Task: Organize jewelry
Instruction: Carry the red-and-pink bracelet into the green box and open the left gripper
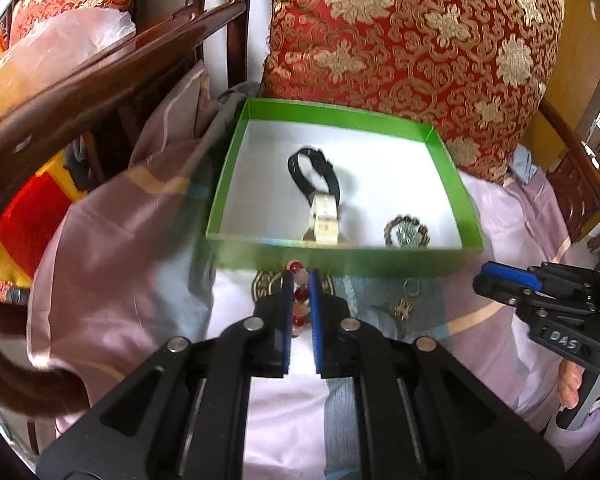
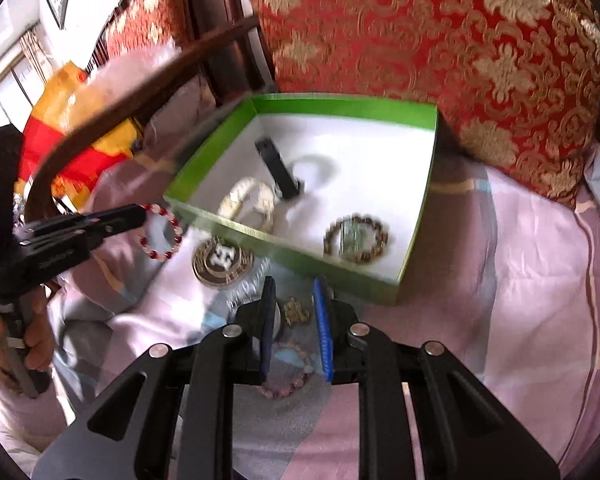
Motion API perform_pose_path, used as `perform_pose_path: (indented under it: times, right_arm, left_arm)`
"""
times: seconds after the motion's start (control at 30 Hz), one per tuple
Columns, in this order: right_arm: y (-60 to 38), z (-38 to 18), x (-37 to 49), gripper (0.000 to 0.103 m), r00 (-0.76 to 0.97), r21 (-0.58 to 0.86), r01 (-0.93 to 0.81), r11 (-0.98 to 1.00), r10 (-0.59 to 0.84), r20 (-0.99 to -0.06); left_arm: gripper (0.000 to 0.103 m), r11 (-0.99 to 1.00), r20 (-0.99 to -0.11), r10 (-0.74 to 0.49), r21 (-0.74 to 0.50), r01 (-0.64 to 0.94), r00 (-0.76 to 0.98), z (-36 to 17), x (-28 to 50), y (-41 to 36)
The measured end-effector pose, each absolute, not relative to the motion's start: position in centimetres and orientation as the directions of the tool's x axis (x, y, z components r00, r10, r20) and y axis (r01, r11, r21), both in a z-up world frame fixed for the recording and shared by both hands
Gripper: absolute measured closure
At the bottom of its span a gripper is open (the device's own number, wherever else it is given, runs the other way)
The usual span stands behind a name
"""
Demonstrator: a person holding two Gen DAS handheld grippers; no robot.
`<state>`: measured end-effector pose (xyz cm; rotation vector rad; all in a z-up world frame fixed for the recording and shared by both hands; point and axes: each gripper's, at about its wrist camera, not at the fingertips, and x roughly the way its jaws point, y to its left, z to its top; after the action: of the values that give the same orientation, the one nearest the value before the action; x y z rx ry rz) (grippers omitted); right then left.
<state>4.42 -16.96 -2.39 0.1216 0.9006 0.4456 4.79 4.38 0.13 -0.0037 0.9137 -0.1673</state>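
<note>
Two hand-held grippers are in my hands, both low over the bed, just short of the green box point(image 1: 340, 258).

My left hand-held gripper point(image 1: 301, 280) is clamped on a red-and-white bead bracelet point(image 1: 300, 296). The loop hangs free off the fingertips, clear of the bedsheet point(image 1: 112, 248), and I judge it is held by one side so it can drop straight in. My right hand-held gripper point(image 2: 294, 292) has its jaws nearly closed with a narrow gap. A small gold charm point(image 2: 296, 310) shows between them, but I cannot tell whether the pads press it or whether it lies on the sheet below.

Loose on the sheet near me lie a pink bead bracelet point(image 2: 288, 376) and a round medallion point(image 2: 222, 260), which sits just beside the box's near wall.

The near wall is the edge to clear. It stands upright between my fingertips and the white floor of the box, so the bracelet has to go over it, I think.

Inside, a white bangle point(image 2: 248, 204) with a black strap point(image 2: 280, 172) behind it takes the middle, and a brown bead bracelet point(image 2: 356, 238) fills the near right corner. The left side and the back are bare, giving room to put things down.

Behind the box a red-and-gold cushion point(image 1: 412, 48) leans close to the far wall, and a dark wooden chair arm point(image 1: 100, 76) curves past on the left, so the open way in is from my side.
</note>
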Motion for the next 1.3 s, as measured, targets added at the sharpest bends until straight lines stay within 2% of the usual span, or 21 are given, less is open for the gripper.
perform_pose_path:
  times: [0.2, 0.47, 0.5, 0.6, 0.63, 0.7, 0.87, 0.97, 1.07, 1.17, 1.3]
  right_arm:
    - [-16.7, -0.4, 7.5, 0.083, 0.59, 0.246, -0.314, 0.917, 0.392, -0.706]
    - [-16.7, -5.7, 12.6, 0.083, 0.529, 0.299, -0.234, 0.925, 0.379, -0.759]
    - [-16.9, -6.2, 12.8, 0.081, 0.519, 0.317, -0.227, 0.921, 0.39, -0.76]
    - [-17.7, -6.6, 12.8, 0.055, 0.517, 0.363, -0.204, 0.909, 0.415, -0.748]
    - [-17.9, -6.4, 12.7, 0.054, 0.527, 0.368, -0.201, 0.908, 0.417, -0.74]
    - [-18.2, -5.7, 12.3, 0.054, 0.534, 0.379, -0.21, 0.901, 0.43, -0.727]
    - [-20.2, -4.0, 10.4, 0.053, 0.53, 0.487, -0.229, 0.843, 0.528, -0.664]
    - [-21.3, -3.2, 9.1, 0.053, 0.542, 0.49, -0.226, 0.842, 0.527, -0.655]
    - [-20.4, -3.1, 7.3, 0.053, 0.523, 0.458, -0.268, 0.848, 0.527, -0.67]
    - [-18.3, -4.4, 5.3, 0.053, 0.479, 0.404, -0.336, 0.851, 0.524, -0.705]
    - [-15.0, -8.7, 4.8, 0.053, 0.423, 0.293, -0.336, 0.895, 0.422, -0.802]
  left_arm:
    - [0.096, 0.98, -0.766, -0.189, -0.103, 0.173, 0.615, 1.1, 8.2, 3.7]
    - [0.095, 0.979, -0.775, -0.194, -0.116, 0.167, 0.602, -0.8, 14.3, 2.5]
    - [0.096, 0.979, -0.785, -0.196, -0.123, 0.162, 0.587, -1.2, 15.1, 2.5]
    - [0.095, 0.979, -0.794, -0.201, -0.137, 0.154, 0.574, -1.7, 15.9, 2.8]
    - [0.095, 0.979, -0.795, -0.198, -0.133, 0.152, 0.574, -1.8, 15.8, 2.8]
    - [0.093, 0.981, -0.796, -0.187, -0.121, 0.152, 0.575, -1.8, 15.4, 2.6]
    - [0.075, 0.978, -0.791, -0.194, -0.109, 0.179, 0.58, -1.1, 12.5, 2.0]
    - [0.07, 0.975, -0.785, -0.201, -0.104, 0.196, 0.586, -0.7, 10.0, 1.9]
    - [0.065, 0.972, -0.79, -0.203, -0.093, 0.214, 0.578, -0.9, 7.5, 1.6]
    - [0.065, 0.967, -0.81, -0.203, -0.078, 0.243, 0.549, -2.0, 5.7, 0.9]
    - [0.065, 0.962, -0.858, -0.194, -0.071, 0.265, 0.475, -5.5, 4.9, -0.3]
